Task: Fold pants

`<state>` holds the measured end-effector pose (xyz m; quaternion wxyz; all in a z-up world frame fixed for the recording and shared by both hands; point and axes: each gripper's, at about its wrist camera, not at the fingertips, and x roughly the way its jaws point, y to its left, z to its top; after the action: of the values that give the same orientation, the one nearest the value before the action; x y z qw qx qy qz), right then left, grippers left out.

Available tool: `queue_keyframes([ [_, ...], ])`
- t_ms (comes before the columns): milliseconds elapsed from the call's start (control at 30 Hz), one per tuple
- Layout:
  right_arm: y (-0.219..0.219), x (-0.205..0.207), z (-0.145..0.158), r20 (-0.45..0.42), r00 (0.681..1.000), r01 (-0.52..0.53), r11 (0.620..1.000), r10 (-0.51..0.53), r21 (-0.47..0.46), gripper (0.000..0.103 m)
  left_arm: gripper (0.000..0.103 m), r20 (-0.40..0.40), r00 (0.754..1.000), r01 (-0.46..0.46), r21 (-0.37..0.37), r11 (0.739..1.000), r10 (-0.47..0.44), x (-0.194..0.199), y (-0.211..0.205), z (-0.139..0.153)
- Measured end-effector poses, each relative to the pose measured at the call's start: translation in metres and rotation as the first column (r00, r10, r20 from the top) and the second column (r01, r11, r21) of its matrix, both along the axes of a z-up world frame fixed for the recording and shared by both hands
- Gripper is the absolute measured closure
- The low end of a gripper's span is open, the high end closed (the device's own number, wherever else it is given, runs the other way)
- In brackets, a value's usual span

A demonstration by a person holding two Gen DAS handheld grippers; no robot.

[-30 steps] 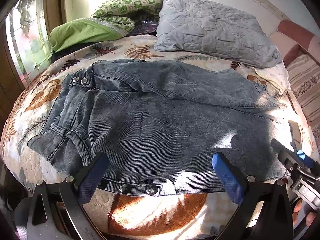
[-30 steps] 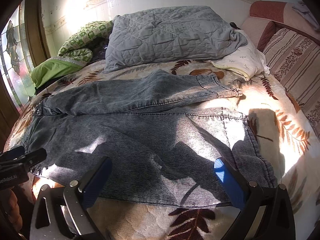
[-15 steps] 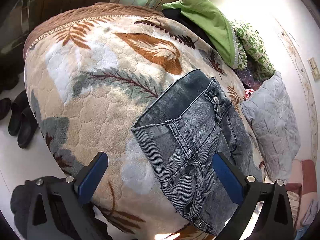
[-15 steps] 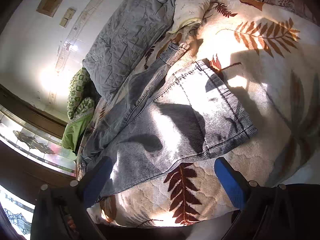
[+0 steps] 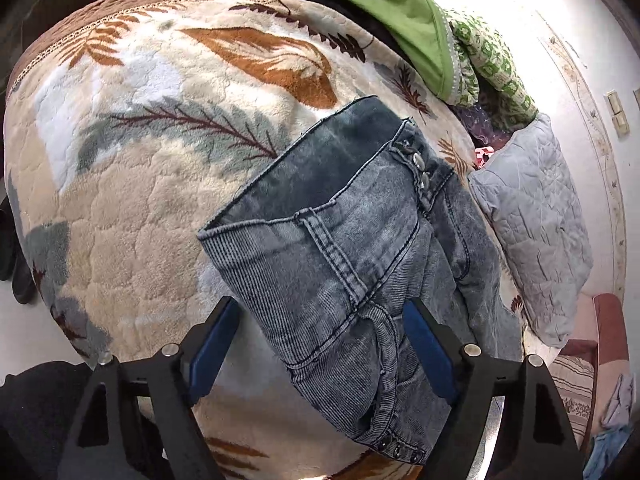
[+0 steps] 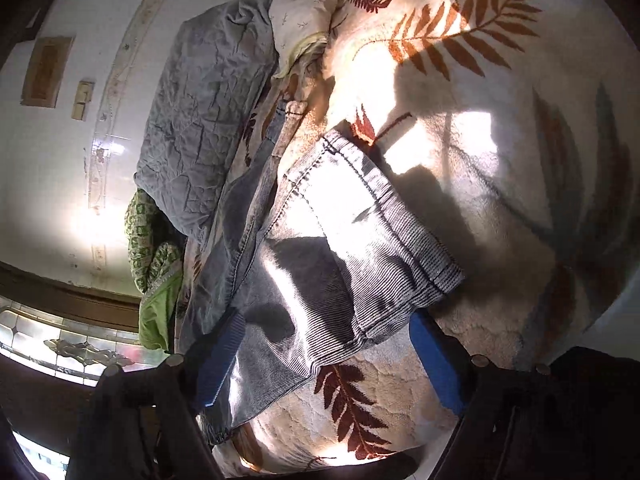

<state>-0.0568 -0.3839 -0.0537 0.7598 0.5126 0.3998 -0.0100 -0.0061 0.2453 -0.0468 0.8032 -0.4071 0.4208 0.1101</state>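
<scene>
- Left gripper (image 5: pixel 320 344): jaws apart and just been closing; straddles the waistband end of the pants (image 5: pixel 352 264), denim between the pads, no pinch visible; likely placed to seize that end for the fold
- Right gripper (image 6: pixel 320 356): jaws apart, likewise just been closing; brackets the pants' hem corner, cloth between, not yet gripped
- Pants: spread flat on the leaf-print blanket (image 5: pixel 132 200); grey pillow (image 5: pixel 532 232) beyond them

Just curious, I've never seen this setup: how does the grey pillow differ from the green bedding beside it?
The grey pillow is quilted, plain and lies flat; the green bedding is bunched in a heap, smooth on one side and patterned green-and-white on the other. Both rest on the leaf-print blanket near the wall.
</scene>
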Motion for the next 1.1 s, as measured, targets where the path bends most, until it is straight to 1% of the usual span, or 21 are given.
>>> queue_keyframes([
  [100, -0.009, 0.005, -0.010, -0.032, 0.999, 0.040, 0.999, -0.040, 0.023, 0.039, 0.019, -0.003, 1.000, 0.019, 0.048, 0.999, -0.019, 0.001, -0.006, 0.001],
  [133, -0.009, 0.007, -0.010, -0.046, 0.998, 0.041, 0.999, -0.041, 0.009, 0.045, 0.014, -0.008, 0.999, 0.032, 0.067, 0.997, -0.031, 0.003, -0.009, 0.001],
  [200, -0.008, 0.011, -0.008, -0.063, 0.998, 0.025, 0.999, -0.027, -0.032, 0.048, 0.000, 0.009, 0.992, 0.127, 0.096, 0.987, -0.129, 0.008, -0.020, 0.001],
  [233, -0.007, 0.011, -0.006, -0.067, 0.997, 0.022, 0.998, -0.025, -0.050, 0.049, 0.000, -0.010, 0.988, 0.157, 0.119, 0.980, -0.157, 0.010, -0.024, 0.001],
  [267, -0.006, 0.010, -0.005, -0.077, 0.997, 0.021, 0.998, -0.025, -0.059, 0.049, 0.000, -0.024, 0.984, 0.180, 0.146, 0.973, -0.179, 0.011, -0.029, 0.003],
  [333, -0.005, 0.008, -0.006, -0.108, 0.994, 0.022, 0.998, -0.028, -0.056, 0.048, 0.000, -0.026, 0.984, 0.179, 0.143, 0.973, -0.177, 0.010, -0.028, 0.004],
  [367, -0.005, 0.006, -0.006, -0.122, 0.992, 0.035, 0.998, -0.040, -0.048, 0.047, 0.000, -0.013, 0.987, 0.159, 0.121, 0.980, -0.159, 0.009, -0.024, 0.004],
  [467, -0.011, -0.002, -0.008, -0.105, 0.991, 0.077, 0.997, -0.077, -0.009, 0.035, 0.003, 0.023, 0.995, 0.091, 0.044, 0.995, -0.092, 0.002, -0.011, 0.004],
  [500, -0.014, -0.003, -0.008, -0.112, 0.989, 0.095, 0.995, -0.095, -0.005, 0.035, 0.006, 0.021, 0.997, 0.076, 0.035, 0.996, -0.077, 0.001, -0.008, 0.003],
  [567, -0.019, -0.003, -0.012, -0.124, 0.984, 0.133, 0.991, -0.129, 0.025, 0.035, 0.013, 0.009, 0.998, 0.069, 0.052, 0.996, -0.069, 0.000, -0.007, 0.004],
  [600, -0.020, -0.001, -0.013, -0.130, 0.983, 0.137, 0.990, -0.132, 0.030, 0.035, 0.022, -0.001, 0.998, 0.067, 0.069, 0.995, -0.067, 0.000, -0.008, 0.004],
  [633, -0.021, 0.003, -0.013, -0.130, 0.983, 0.133, 0.991, -0.129, 0.024, 0.035, 0.039, -0.015, 0.998, 0.065, 0.088, 0.994, -0.064, 0.000, -0.007, 0.005],
  [667, -0.021, 0.007, -0.013, -0.130, 0.984, 0.126, 0.992, -0.124, 0.011, 0.035, 0.053, -0.028, 0.998, 0.063, 0.108, 0.992, -0.061, 0.001, -0.006, 0.006],
  [700, -0.022, 0.009, -0.012, -0.128, 0.984, 0.124, 0.992, -0.123, -0.002, 0.046, 0.083, -0.049, 0.997, 0.062, 0.127, 0.990, -0.056, 0.001, -0.005, 0.006],
  [733, -0.022, 0.012, -0.008, -0.128, 0.985, 0.115, 0.993, -0.119, -0.037, 0.087, 0.089, -0.064, 0.997, 0.061, 0.133, 0.989, -0.053, 0.005, -0.004, 0.006],
  [767, -0.021, 0.015, -0.003, -0.124, 0.987, 0.096, 0.993, -0.105, -0.074, 0.092, 0.090, -0.062, 0.997, 0.061, 0.131, 0.990, -0.054, 0.005, -0.002, 0.006],
  [833, -0.016, 0.020, 0.009, -0.121, 0.990, 0.054, 0.984, -0.075, -0.167, 0.092, 0.092, -0.043, 0.998, 0.060, 0.177, 0.982, -0.053, 0.004, -0.001, 0.016],
  [900, -0.009, 0.021, 0.028, -0.095, 0.994, 0.030, 0.965, -0.056, -0.260, 0.092, 0.093, 0.015, 0.999, 0.032, 0.244, 0.969, -0.037, -0.004, -0.004, 0.038],
  [1000, 0.000, 0.018, 0.057, -0.033, 0.999, 0.026, 0.927, -0.041, -0.374, 0.092, 0.093, 0.096, 0.995, 0.002, 0.290, 0.957, -0.031, -0.019, -0.009, 0.067],
  [1033, 0.002, 0.018, 0.063, -0.022, 0.999, 0.024, 0.912, -0.036, -0.409, 0.092, 0.093, 0.099, 0.994, 0.008, 0.292, 0.956, -0.038, -0.023, -0.011, 0.070],
  [1100, 0.001, 0.018, 0.063, -0.029, 0.999, 0.024, 0.888, -0.043, -0.459, 0.091, 0.093, 0.057, 0.997, 0.038, 0.292, 0.956, -0.057, -0.025, -0.015, 0.062],
])
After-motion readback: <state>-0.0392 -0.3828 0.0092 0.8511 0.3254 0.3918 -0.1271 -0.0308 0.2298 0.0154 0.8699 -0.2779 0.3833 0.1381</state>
